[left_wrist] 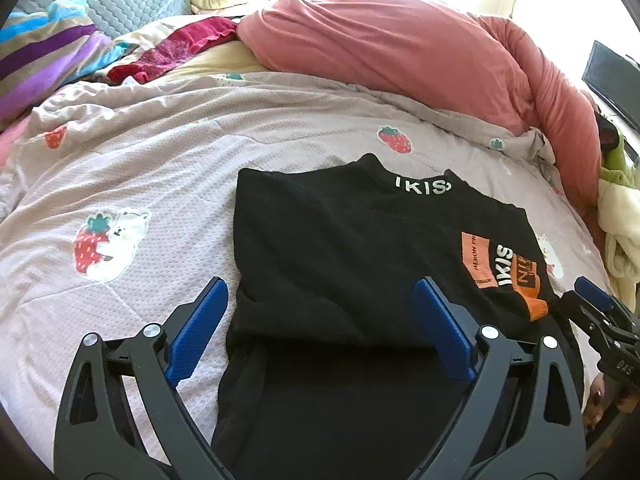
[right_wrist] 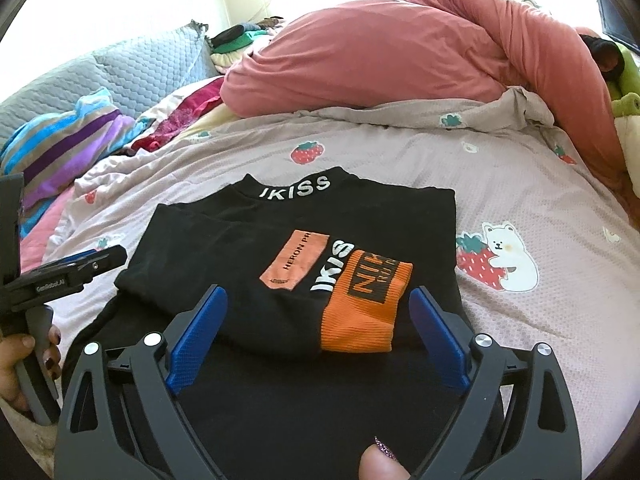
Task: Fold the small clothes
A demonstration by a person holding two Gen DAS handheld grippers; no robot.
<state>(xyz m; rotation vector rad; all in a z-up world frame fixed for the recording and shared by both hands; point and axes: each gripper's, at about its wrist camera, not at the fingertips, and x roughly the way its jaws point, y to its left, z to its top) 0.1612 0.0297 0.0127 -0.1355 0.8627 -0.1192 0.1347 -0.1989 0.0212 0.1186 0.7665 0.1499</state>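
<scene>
Both my tools wide open, gripping nothing: left gripper (left_wrist: pixel 322 312), right gripper (right_wrist: pixel 318 320). Black top (right_wrist: pixel 296 248) lies part-folded on strawberry quilt (right_wrist: pixel 520 184). Risk: soft bedding lets orange cuff (right_wrist: pixel 362 308) slip, fold springs loose.

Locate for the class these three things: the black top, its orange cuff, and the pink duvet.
black top (right_wrist: pixel 224 240), right wrist view, plain black cloth left of the print.
orange cuff (right_wrist: pixel 360 320), right wrist view, ribbed middle of the cuff.
pink duvet (left_wrist: pixel 380 52), left wrist view, smooth middle of the bulge.
</scene>
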